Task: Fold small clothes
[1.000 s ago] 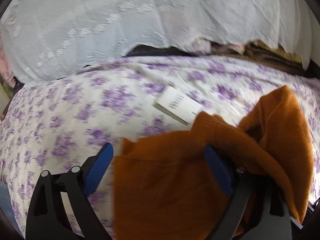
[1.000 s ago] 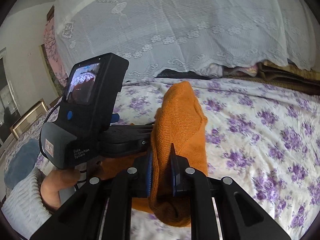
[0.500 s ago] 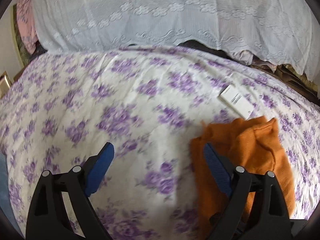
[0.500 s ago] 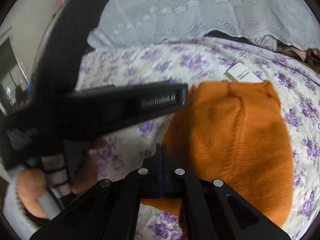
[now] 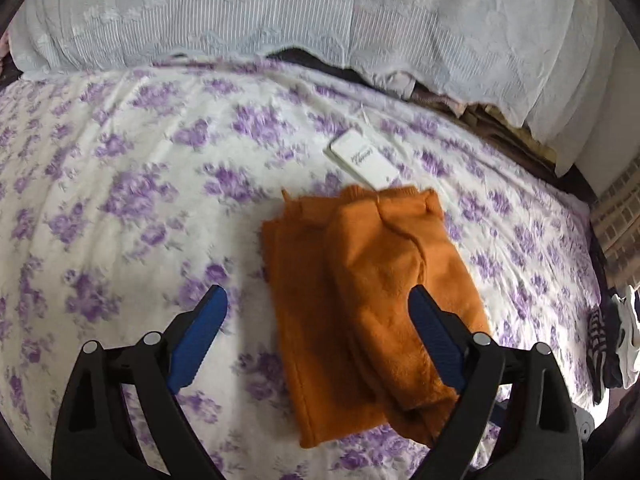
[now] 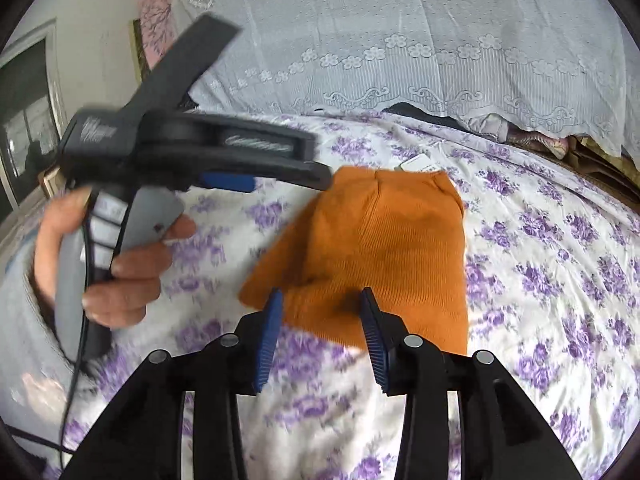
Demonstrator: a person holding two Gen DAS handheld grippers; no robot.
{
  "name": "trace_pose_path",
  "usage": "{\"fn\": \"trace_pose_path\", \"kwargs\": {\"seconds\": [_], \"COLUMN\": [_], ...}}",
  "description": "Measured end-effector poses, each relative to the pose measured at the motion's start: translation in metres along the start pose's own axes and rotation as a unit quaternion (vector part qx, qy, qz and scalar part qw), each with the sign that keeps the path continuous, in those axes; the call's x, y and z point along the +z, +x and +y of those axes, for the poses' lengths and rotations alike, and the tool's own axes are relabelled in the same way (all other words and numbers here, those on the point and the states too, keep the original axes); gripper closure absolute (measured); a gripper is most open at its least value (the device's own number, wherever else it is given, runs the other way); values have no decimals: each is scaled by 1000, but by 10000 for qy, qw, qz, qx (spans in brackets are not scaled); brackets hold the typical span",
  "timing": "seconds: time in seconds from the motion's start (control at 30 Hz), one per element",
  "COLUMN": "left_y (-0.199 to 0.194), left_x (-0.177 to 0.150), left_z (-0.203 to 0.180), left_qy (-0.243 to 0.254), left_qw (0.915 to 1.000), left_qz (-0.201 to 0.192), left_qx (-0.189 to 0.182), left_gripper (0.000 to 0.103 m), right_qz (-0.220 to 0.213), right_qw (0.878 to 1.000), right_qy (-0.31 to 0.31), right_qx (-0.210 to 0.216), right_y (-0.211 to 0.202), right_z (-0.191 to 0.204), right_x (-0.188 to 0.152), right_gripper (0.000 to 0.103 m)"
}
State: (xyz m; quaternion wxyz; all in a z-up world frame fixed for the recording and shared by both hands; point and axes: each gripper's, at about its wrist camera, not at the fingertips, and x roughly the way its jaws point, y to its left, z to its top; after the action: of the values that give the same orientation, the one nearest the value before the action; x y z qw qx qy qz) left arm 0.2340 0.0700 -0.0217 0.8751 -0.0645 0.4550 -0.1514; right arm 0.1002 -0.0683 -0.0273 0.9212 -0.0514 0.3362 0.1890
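I see the orange sweater lying folded on the flowered bedsheet, and I'll place everything else from it. My left gripper hangs over its near edge with the jaws spread wide and nothing between them; one blue pad sits over the sweater's right side, the other over bare sheet to its left. My right gripper is at the sweater's near hem, jaws parted about halfway, holding nothing; I can't tell whether the pads touch the cloth. From the right wrist camera the left gripper shows blurred to the sweater's left, held by the left hand. A white tag lies on the sheet just beyond the sweater's far edge, partly tucked under it. Farther back a white lace cover hangs down behind the sheet. Well off to the sweater's right, at the bed's edge, sits a small heap of dark and white clothes.
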Motion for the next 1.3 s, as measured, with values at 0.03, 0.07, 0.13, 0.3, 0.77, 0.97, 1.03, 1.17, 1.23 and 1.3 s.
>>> {"fn": "trace_pose_path", "kwargs": {"seconds": [0.03,0.07,0.13,0.3,0.77,0.97,1.03,1.17,1.23,1.3], "left_y": [7,13,19,11,40,47,40,12,1,0], "left_x": [-1,-3,-4,0,-5,0,4,12,14,12], "left_z": [0,1,3,-12,-10,3,6,14,18,29], "left_qy": [-45,-122,-252,-177,-462,-767,-788,-722,-679,-680], "left_qw": [9999,9997,9989,9975,9876,9833,9847,9882,9903,9928], "left_qz": [116,218,312,177,703,595,401,-61,-187,-187], "left_qx": [23,-12,-233,-659,-1324,-1541,-1502,-1350,-1197,-970], "left_gripper": [14,14,14,14,46,82,92,94,94,94], "right_qz": [-30,-54,-77,-157,-181,-38,-64,-320,-357,-277], "right_qw": [9999,9997,9991,9978,9967,9933,9951,9977,9981,9986], "right_qy": [-112,-206,-351,-549,-634,-839,-683,-445,-430,-428], "right_qx": [-73,-123,-215,-330,-479,-799,-707,-388,-245,-112], "right_y": [2,4,9,9,15,30,30,18,18,27], "right_z": [3,6,11,13,7,12,9,17,25,33], "right_x": [-2,-2,-2,-3,-2,1,10,31,38,39], "right_gripper": [59,56,53,48,49,90,91,92,92,92]}}
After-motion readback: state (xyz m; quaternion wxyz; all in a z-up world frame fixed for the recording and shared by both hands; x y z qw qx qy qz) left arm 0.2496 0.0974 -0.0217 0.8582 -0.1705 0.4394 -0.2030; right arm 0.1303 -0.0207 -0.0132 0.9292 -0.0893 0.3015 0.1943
